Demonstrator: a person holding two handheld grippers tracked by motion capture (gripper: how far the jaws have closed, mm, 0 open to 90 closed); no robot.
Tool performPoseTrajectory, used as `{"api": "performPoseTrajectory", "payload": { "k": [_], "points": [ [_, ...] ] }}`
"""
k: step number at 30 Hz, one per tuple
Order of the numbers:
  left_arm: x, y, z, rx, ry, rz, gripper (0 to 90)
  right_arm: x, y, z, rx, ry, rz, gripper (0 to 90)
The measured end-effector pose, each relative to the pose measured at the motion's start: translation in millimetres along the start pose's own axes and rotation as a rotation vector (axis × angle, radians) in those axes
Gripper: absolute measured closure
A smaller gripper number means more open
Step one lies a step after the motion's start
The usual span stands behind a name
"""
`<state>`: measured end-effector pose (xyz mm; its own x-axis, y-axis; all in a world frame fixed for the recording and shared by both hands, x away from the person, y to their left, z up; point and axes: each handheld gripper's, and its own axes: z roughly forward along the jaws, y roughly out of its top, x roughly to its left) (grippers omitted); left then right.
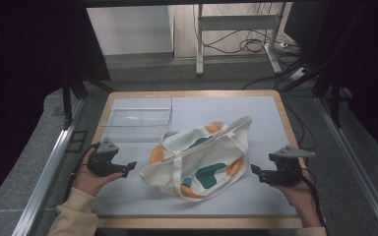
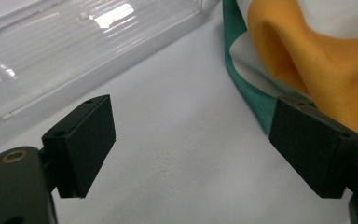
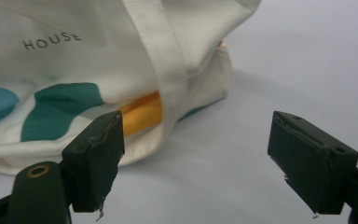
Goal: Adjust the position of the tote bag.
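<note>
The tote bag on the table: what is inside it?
The tote bag lies slumped on the white mat, its mouth folded over. Only cream cloth with green and orange patches shows; the inside is covered, so its contents cannot be seen.

The place looked like a lab or recording studio set up for filming handling work. A wood-edged tabletop (image 1: 280, 105) with a pale grey mat stood between aluminium rails (image 1: 49, 167) at the left and right of the frame, hemmed by black curtains (image 1: 24, 59) at the upper left and right. Beyond it, at the top centre, a metal desk frame (image 1: 236, 29) stood on a grey carpeted floor (image 1: 142, 69), with loose cables (image 1: 256, 44) and a power strip (image 1: 298, 73) trailing at the upper right.
</note>
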<state>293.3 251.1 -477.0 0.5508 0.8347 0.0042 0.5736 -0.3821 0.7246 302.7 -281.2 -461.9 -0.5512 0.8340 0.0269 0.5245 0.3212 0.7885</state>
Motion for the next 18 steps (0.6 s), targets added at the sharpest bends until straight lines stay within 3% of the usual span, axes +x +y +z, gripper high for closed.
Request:
{"api": "performPoseTrajectory", "payload": {
  "k": [11, 18],
  "points": [
    [-2.1, 6.4, -12.1, -0.035, -0.026, -0.016, 16.2, -5.2, -8.0, -1.5, 0.011, -0.024, -0.035, 18.5],
    [-7.3, 10.1, -15.6, -0.046, -0.043, 0.002, 18.4, -5.3, -8.9, -2.0, 0.017, -0.031, -0.049, 18.5]
  ]
}}
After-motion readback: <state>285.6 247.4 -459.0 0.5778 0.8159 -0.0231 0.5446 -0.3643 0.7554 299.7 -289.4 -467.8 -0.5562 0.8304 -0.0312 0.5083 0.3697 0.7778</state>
